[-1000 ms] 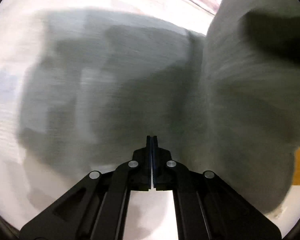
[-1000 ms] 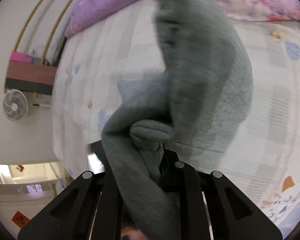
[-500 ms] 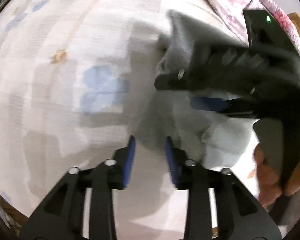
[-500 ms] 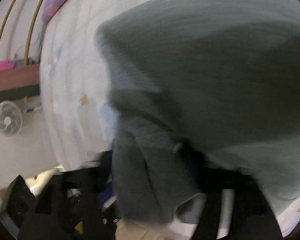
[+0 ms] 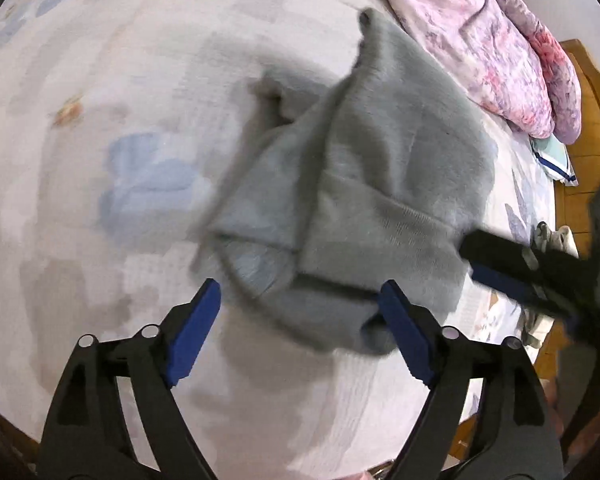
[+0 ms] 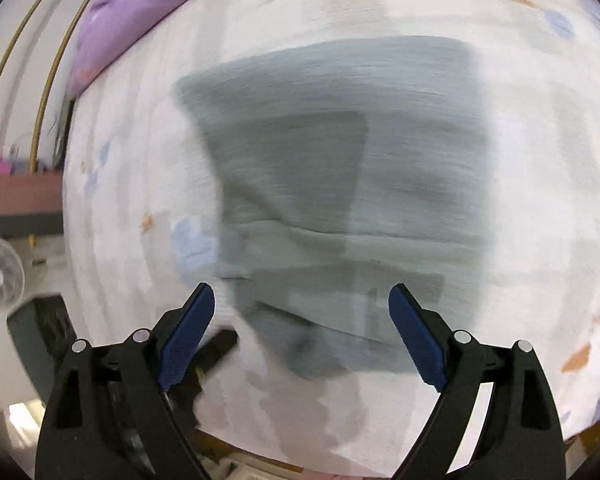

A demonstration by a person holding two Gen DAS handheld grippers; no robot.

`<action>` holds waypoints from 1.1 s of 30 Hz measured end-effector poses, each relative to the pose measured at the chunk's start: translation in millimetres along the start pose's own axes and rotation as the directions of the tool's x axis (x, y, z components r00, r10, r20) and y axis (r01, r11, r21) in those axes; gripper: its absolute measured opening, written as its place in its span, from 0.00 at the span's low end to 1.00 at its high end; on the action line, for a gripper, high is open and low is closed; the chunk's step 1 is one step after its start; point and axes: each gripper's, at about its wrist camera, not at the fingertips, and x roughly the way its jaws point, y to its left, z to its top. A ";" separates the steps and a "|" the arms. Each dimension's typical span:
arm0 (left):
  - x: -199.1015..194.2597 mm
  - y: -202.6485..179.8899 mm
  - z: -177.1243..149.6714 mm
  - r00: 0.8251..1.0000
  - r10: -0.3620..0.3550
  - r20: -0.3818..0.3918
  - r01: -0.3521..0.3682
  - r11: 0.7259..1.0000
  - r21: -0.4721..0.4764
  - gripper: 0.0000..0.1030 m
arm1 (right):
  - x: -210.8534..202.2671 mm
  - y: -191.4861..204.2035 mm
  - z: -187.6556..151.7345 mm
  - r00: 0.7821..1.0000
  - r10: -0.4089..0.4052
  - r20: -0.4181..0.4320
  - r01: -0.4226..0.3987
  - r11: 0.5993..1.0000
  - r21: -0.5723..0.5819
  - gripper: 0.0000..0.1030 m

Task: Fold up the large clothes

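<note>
Both tongs have let go since a second ago: then clenched on cloth, now spread. Left tongs (image 5: pixel 300 330) are opening, blue pads clear of the fabric; right tongs (image 6: pixel 302 330) stand released, nothing pinched. Soft grey knitted sweater (image 5: pixel 364 184) lies folded on the pale patterned bed sheet (image 5: pixel 120 80), just past the pads at 12 o'clock, in both wrist views. Judged dropped there to settle the fold. Right tongs enter the left view at 3 o'clock. Pink floral quilt (image 5: pixel 500 40) lies bunched at 1 o'clock.
</note>
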 end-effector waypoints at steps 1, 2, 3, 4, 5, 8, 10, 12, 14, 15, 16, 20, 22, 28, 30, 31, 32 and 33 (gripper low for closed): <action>8.3 1.4 7.3 1.000 0.000 -0.013 0.000 1.000 0.003 0.80 | -2.2 -6.4 -5.7 1.000 -0.003 0.008 0.003 1.000 0.016 0.83; 16.1 3.4 15.1 1.000 0.002 -0.019 -0.002 1.000 -0.002 0.80 | -5.6 -13.3 -9.0 1.000 -0.005 0.015 0.005 1.000 0.030 0.83; 28.3 2.6 20.2 1.000 0.005 -0.015 -0.005 1.000 -0.010 0.80 | -8.0 -19.9 -9.2 1.000 -0.012 0.020 0.011 0.999 0.038 0.83; 33.2 1.3 23.4 1.000 -0.001 -0.007 0.001 1.000 -0.023 0.80 | -9.2 -29.9 -9.4 0.999 -0.027 0.027 0.025 0.999 0.047 0.83; 40.2 -1.2 30.0 1.000 -0.012 -0.008 0.011 0.999 -0.031 0.80 | -10.1 -39.7 -9.7 0.999 -0.040 0.030 0.038 0.998 0.059 0.83; 65.0 -6.1 46.5 0.999 0.013 -0.039 -0.014 1.000 -0.024 0.80 | -10.1 -58.9 -14.8 1.000 -0.025 0.010 0.024 0.994 0.109 0.83; 85.0 -14.1 64.1 0.999 -0.020 -0.025 0.020 1.000 -0.019 0.79 | -10.9 -68.2 -16.3 1.000 -0.003 0.009 0.001 0.991 0.136 0.83; 103.1 -23.9 77.8 0.992 -0.122 -0.027 0.120 0.991 -0.066 0.75 | -9.3 -74.9 -15.7 1.000 -0.003 0.001 0.002 0.988 0.156 0.83; 109.3 -21.1 78.7 0.983 -0.182 -0.034 0.179 0.980 -0.084 0.68 | -9.0 -80.1 -14.3 1.000 0.002 -0.009 -0.001 0.986 0.167 0.83; 110.7 -17.9 78.2 0.981 -0.188 -0.038 0.185 0.979 -0.082 0.55 | -9.0 -81.2 -13.5 1.000 0.009 -0.012 -0.007 0.985 0.170 0.83; 112.3 -13.0 77.1 0.980 -0.196 -0.045 0.191 0.977 -0.090 0.38 | -11.2 -84.7 -12.3 1.000 0.021 -0.010 -0.019 0.985 0.170 0.83; 110.4 7.7 73.7 0.955 -0.294 -0.044 0.281 0.940 -0.194 0.09 | -20.0 -89.0 -5.6 1.000 0.019 -0.006 -0.018 0.990 0.141 0.83; 103.4 9.5 71.7 0.958 -0.284 -0.041 0.271 0.942 -0.197 0.07 | -20.6 -87.7 -1.9 1.000 0.023 -0.003 -0.023 0.991 0.131 0.83; 50.1 10.4 55.2 0.979 -0.199 0.046 0.204 0.966 -0.161 0.07 | -32.1 -79.1 1.5 0.999 0.043 0.005 -0.043 0.996 0.073 0.83; 31.5 13.1 49.1 0.984 -0.165 0.075 0.175 0.969 -0.177 0.07 | -31.5 -66.7 4.0 0.999 0.035 -0.001 -0.035 0.999 0.012 0.79; 24.1 14.4 46.7 0.984 -0.154 0.093 0.169 0.968 -0.186 0.07 | -30.8 -61.7 6.2 0.999 0.036 0.006 -0.036 0.999 -0.017 0.68; 20.5 14.3 45.7 0.984 -0.139 0.112 0.159 0.969 -0.189 0.07 | -31.2 -52.7 7.3 0.999 0.044 0.021 -0.043 0.997 -0.063 0.56; 14.0 18.8 42.3 0.987 -0.103 0.124 0.124 0.975 -0.184 0.07 | -31.0 -43.3 8.4 0.998 0.049 0.040 -0.045 0.993 -0.109 0.51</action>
